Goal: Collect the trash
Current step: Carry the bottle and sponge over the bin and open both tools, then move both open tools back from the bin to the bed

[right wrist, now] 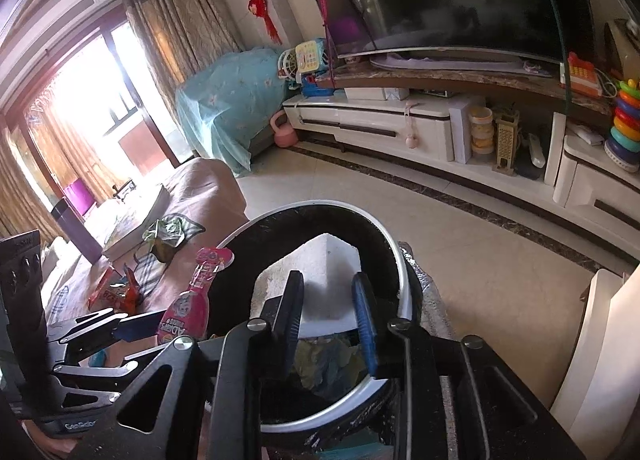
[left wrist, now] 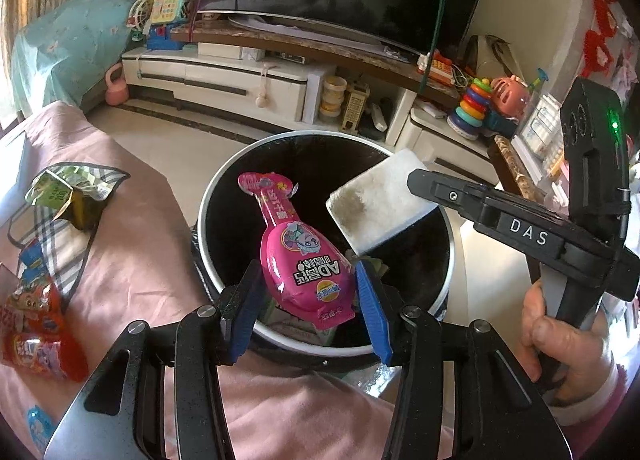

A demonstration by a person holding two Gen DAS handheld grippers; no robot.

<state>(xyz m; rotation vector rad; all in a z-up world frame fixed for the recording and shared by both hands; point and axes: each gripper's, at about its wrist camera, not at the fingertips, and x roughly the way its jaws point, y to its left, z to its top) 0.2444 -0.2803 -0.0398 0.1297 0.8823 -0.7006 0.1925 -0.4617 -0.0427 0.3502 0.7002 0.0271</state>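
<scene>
My left gripper (left wrist: 306, 292) is shut on a pink bottle-shaped drink package (left wrist: 298, 252), held over the near rim of a round bin with a black liner (left wrist: 224, 195). My right gripper (right wrist: 330, 312) is shut on a white foam block (right wrist: 320, 264) with a stained face, held above the bin's opening (right wrist: 394, 256). In the left wrist view the foam block (left wrist: 376, 203) and the right gripper (left wrist: 416, 179) are at the right. In the right wrist view the pink package (right wrist: 188, 308) and the left gripper (right wrist: 132, 328) are at the lower left. Crumpled trash lies inside the bin (right wrist: 324, 360).
A pink-covered table (left wrist: 132, 252) stands left of the bin with a crumpled green carton (left wrist: 64, 195) and red snack wrappers (left wrist: 36, 324) on it. A TV cabinet (left wrist: 224, 79) with toys lines the far wall. A white chair (right wrist: 600, 360) stands at the right.
</scene>
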